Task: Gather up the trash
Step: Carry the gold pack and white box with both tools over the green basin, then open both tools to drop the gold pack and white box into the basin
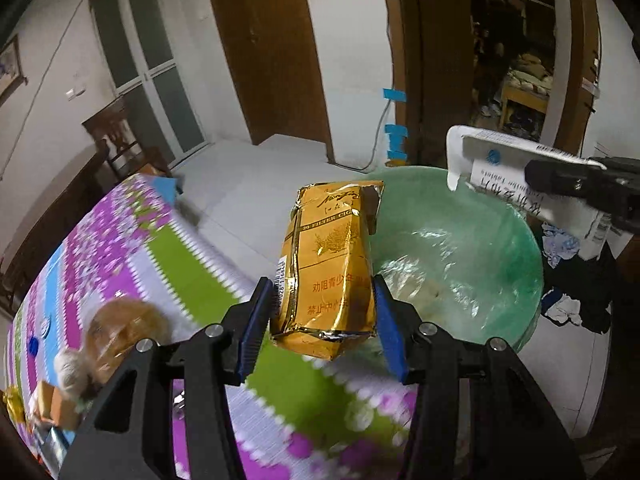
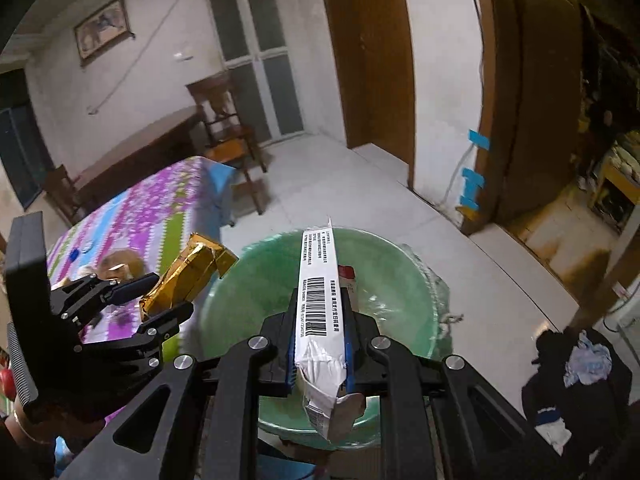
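Clearly, the gold cigarette pack (image 1: pixel 326 270) reads "20 FILTER CIG…" with Chinese warnings and a side barcode; the left gripper (image 1: pixel 322 316) pinches it half-wide at the green basin's (image 1: pixel 500 240) nine o'clock rim. Over the plastic-lined basin, the right gripper (image 2: pixel 320 344) clamps a white barcoded packet (image 2: pixel 320 312) tight.

The basin (image 2: pixel 400 280) stands on the floor just right of the table (image 2: pixel 132 216). Over its left rim hangs the pack (image 1: pixel 328 264), between the left gripper's (image 1: pixel 320 320) pads. Above its middle, the right gripper (image 2: pixel 320 340) clamps the wrapper (image 2: pixel 320 304). Right of the basin lies a heap of clothes (image 2: pixel 580 372).
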The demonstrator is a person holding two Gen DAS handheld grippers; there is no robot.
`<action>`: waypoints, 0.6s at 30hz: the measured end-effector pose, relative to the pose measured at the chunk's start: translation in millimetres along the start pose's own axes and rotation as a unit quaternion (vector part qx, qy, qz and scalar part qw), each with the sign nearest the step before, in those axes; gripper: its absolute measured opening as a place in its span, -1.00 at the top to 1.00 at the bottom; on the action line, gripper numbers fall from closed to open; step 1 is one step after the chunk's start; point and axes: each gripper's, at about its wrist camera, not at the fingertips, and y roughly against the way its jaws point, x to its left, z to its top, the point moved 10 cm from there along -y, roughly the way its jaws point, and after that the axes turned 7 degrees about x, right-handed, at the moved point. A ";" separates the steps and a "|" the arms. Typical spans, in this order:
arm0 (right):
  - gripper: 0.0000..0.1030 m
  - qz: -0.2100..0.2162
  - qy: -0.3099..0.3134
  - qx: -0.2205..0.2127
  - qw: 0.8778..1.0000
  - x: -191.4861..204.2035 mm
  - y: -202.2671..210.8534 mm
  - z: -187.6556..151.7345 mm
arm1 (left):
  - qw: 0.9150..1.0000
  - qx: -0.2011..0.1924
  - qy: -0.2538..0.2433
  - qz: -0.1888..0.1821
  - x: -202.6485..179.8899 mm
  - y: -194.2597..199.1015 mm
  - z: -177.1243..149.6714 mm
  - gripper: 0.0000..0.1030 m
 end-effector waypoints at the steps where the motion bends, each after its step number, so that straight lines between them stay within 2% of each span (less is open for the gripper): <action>1: 0.65 -0.003 -0.002 0.003 1.000 -2.4 -0.8 -3.1 | 1.000 0.001 -0.005 -0.003 -5.7 -3.0 2.5 0.06; 5: 0.65 -0.015 -0.012 0.012 1.000 -10.7 -7.7 -6.7 | 1.000 0.005 -0.016 -0.018 -21.5 -11.2 7.8 0.06; 12: 0.65 -0.025 -0.015 0.018 0.999 -15.8 -13.4 -11.9 | 0.999 0.016 -0.010 -0.046 -24.9 -22.2 5.9 0.06; 18: 0.65 -0.023 -0.014 0.019 0.999 -11.5 -16.1 -13.0 | 0.999 0.020 -0.009 -0.050 -25.0 -26.3 5.1 0.06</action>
